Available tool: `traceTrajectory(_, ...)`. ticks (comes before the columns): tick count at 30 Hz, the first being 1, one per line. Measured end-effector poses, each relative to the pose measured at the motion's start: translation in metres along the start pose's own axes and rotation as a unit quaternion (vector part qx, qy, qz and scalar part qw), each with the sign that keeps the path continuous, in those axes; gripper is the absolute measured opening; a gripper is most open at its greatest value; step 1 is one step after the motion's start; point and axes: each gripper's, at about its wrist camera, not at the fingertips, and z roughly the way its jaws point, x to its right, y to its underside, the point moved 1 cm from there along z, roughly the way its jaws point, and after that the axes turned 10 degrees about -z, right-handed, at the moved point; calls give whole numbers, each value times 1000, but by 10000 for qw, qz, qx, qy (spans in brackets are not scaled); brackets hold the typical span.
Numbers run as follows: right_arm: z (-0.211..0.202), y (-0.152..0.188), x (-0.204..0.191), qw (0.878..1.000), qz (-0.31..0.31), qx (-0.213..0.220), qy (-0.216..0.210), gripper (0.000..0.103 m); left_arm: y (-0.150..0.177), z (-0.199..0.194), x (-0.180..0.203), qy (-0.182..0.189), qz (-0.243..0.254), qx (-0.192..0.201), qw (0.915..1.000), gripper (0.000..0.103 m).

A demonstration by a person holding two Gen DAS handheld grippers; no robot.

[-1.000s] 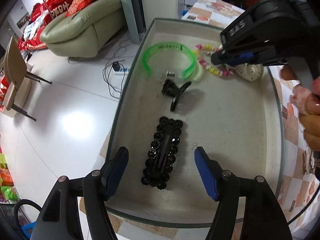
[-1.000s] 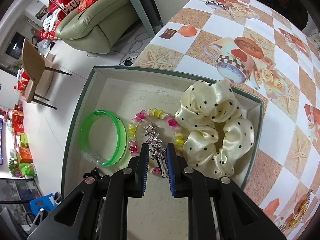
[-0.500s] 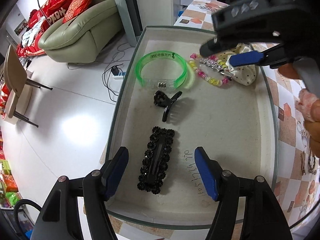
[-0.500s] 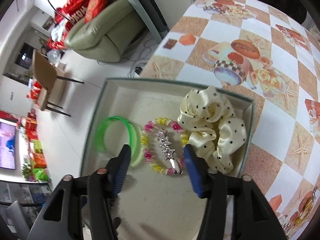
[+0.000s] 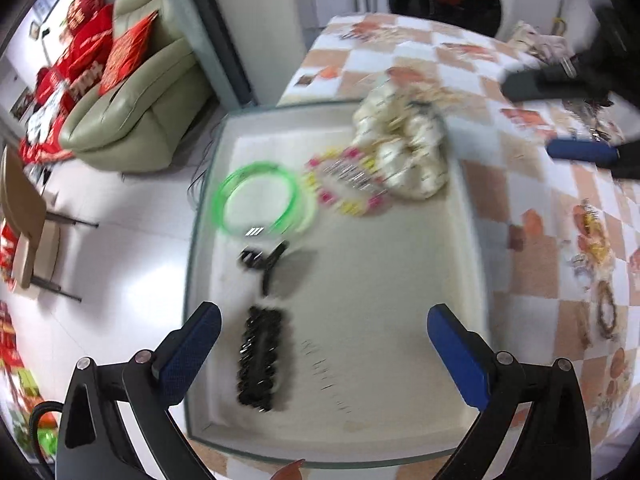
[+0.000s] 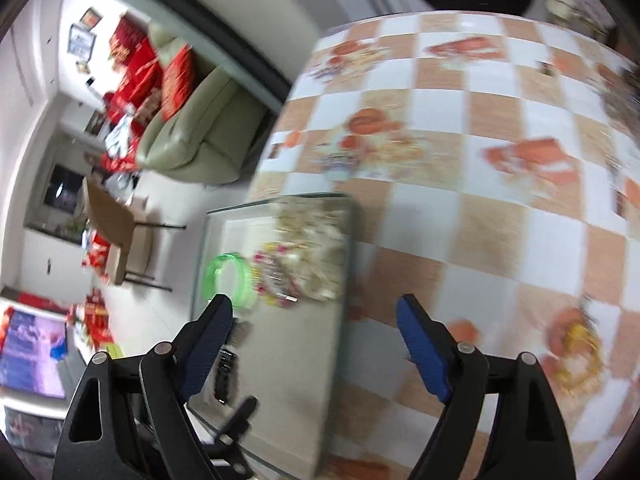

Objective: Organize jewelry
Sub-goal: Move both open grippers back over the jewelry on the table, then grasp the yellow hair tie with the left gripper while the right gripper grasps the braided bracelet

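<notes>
1. Two views, left wrist first: my left gripper (image 5: 322,354) is opening, empty, above the tray (image 5: 466,208), where the black hair clip (image 5: 260,360), green bangle (image 5: 260,200), bead bracelet (image 5: 348,184) and scrunchie (image 5: 404,152) lie.
2. Right wrist: my right gripper (image 6: 312,344) is opening, empty, over the tablecloth (image 6: 480,200). I'd steady it above the loose jewelry (image 6: 576,344) before closing.

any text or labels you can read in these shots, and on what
Nothing reads clearly; both views are motion-blurred.
Red cushions on the sofa: printed characters, too blurred to read.
Green bangle in the tray: any marking is smeared out.
Tablecloth: pictures only, no legible words.
</notes>
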Motion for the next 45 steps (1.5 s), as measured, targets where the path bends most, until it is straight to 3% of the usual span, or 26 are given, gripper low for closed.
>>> traceTrajectory(10,-80,65,101,9912,911,168,943,88,-12,-17,78,492,620,173,9967,103)
traceTrajectory(18,-115,128,165,9767,1545,-42,1490,88,-2,-16,143,812,1154,15,9900,103)
traceTrajectory(30,-107,178,166,9740,1568,-368,1592,88,-10,18,203,1262,1403,-496,9808,103)
traceTrajectory(43,-79,184,148,9759,1218,-367,1773,88,-13,53,264,1431,1989,-614,9676,103)
traceTrajectory(45,-74,183,145,9756,1108,-339,1864,88,-13,59,270,1376,2065,-642,9666,99)
